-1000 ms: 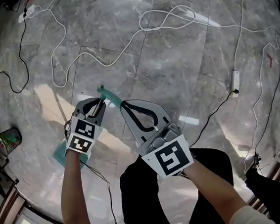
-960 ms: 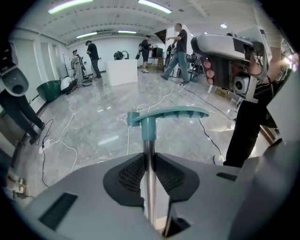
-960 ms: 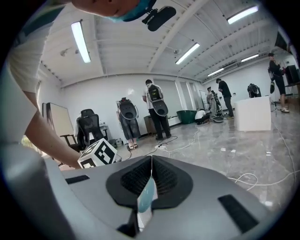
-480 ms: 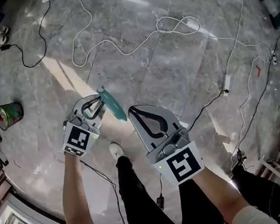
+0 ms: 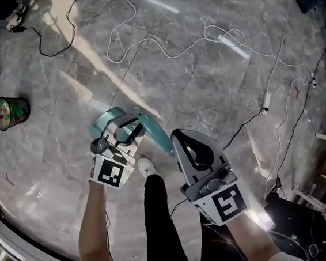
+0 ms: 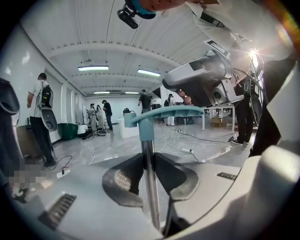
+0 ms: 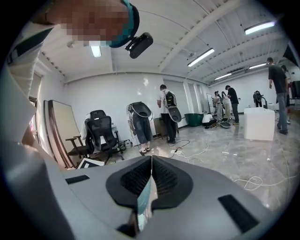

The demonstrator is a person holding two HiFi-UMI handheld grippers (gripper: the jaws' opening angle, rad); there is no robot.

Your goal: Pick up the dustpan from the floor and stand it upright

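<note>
My left tongs point(image 5: 124, 132) are closed to a narrow gap on the metal shaft point(image 6: 150, 187) of the dustpan point(image 5: 101, 123). The pan shows just beneath them, over the grey floor point(image 5: 221, 80) near my shoe point(image 5: 145, 166). The teal grip point(image 6: 166, 112) crosses the shaft's far end. My right tongs point(image 5: 181, 135) sit beside that grip, pressed together, with only a thin teal sliver low in their seam.

The grey left two-jaw gripper point(image 5: 127, 127), on a bare forearm, points toward 1 o'clock, its jaws clamped on the thin metal shaft of the teal plastic dustpan point(image 5: 102, 123). The grey right gripper point(image 5: 182, 135) points toward 11 o'clock, jaws pressed together.
</note>
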